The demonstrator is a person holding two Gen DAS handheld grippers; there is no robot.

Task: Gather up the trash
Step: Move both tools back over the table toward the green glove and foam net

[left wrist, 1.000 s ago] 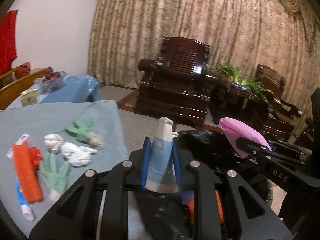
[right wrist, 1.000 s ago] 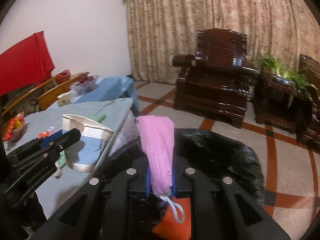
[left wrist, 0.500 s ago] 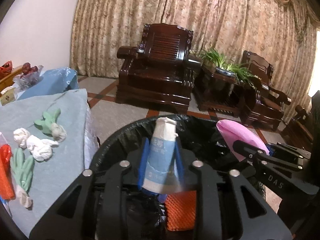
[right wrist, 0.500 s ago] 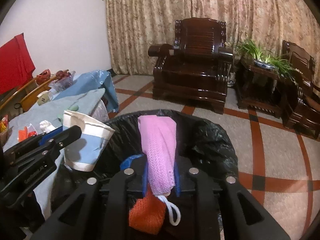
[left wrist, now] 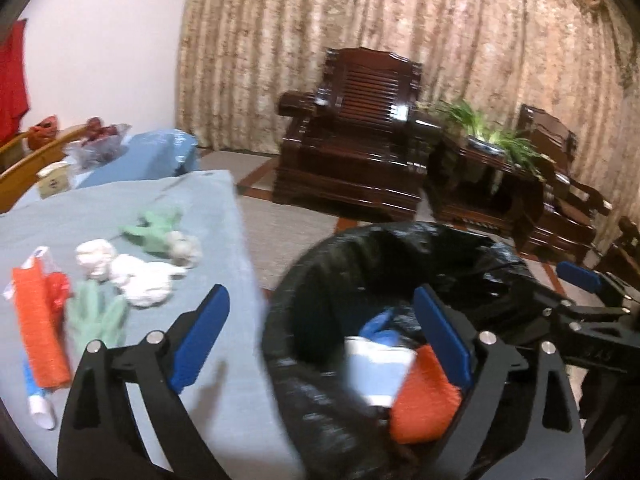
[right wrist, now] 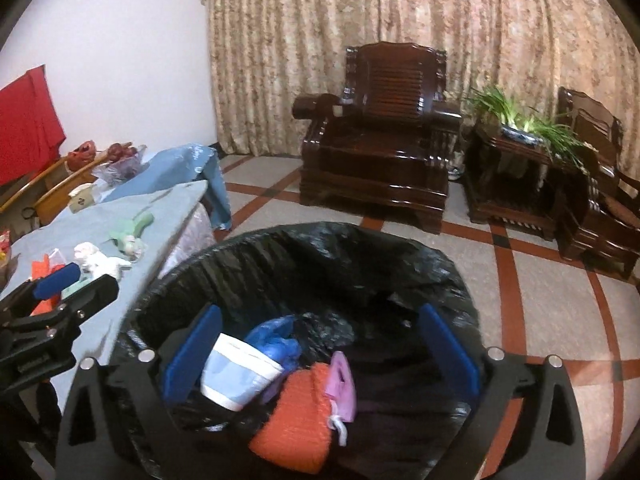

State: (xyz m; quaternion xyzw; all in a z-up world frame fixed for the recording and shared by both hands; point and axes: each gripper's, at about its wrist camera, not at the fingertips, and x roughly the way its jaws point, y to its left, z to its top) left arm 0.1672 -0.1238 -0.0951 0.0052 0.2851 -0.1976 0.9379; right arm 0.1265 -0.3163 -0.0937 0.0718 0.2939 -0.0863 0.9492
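A bin lined with a black bag stands beside the table; it also shows in the left wrist view. Inside lie a blue-and-white paper cup, an orange mesh sponge, a pink mesh cloth and a blue wad. My right gripper is open and empty over the bin. My left gripper is open and empty, over the bin's left rim and the table edge. On the table lie crumpled white tissues, green gloves, an orange mesh sponge and a tube.
The table has a grey-blue cloth. A dark wooden armchair, a plant stand and another chair stand by the curtain. A small box and a bag of fruit sit at the table's far end.
Both grippers have opened. The paper cup left my left gripper and the pink mesh cloth left my right gripper; both now lie in the bin. The left view swung left.
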